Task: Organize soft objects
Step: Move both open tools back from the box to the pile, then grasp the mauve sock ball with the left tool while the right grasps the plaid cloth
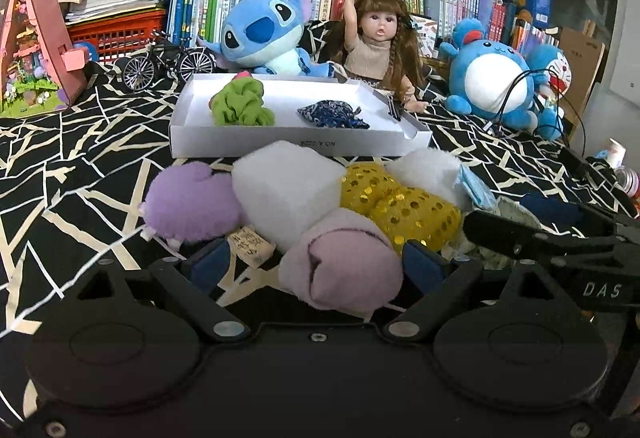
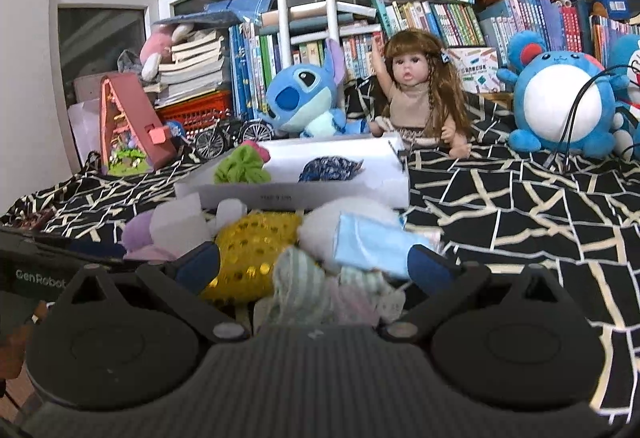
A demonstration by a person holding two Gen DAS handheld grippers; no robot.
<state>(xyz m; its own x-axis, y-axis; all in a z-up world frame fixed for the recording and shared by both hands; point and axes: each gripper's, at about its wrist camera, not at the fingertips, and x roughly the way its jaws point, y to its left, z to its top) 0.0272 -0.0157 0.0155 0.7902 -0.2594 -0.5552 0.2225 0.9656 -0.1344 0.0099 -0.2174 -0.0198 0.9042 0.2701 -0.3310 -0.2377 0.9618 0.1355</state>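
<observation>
A pile of soft things lies on the black patterned cloth in front of a white box tray (image 1: 300, 144). In the tray are a green scrunchie (image 1: 240, 106) and a dark blue patterned pouch (image 1: 332, 114). My left gripper (image 1: 316, 262) stands open around a rolled pink sock (image 1: 340, 266), its pads apart from it. Behind the sock are a purple plush (image 1: 188, 206), a white foam block (image 1: 288, 186) and a yellow sequined piece (image 1: 400, 206). My right gripper (image 2: 314, 262) is open over a pale striped cloth (image 2: 320, 286), with a blue face mask (image 2: 372, 242) beside its right finger.
Behind the tray sit a blue Stitch plush (image 1: 260, 34), a doll (image 1: 380, 38) and a round blue plush (image 1: 492, 78) with black cables over it. A model bicycle (image 1: 168, 62) and a toy house (image 1: 36, 50) stand at the left. Books line the back.
</observation>
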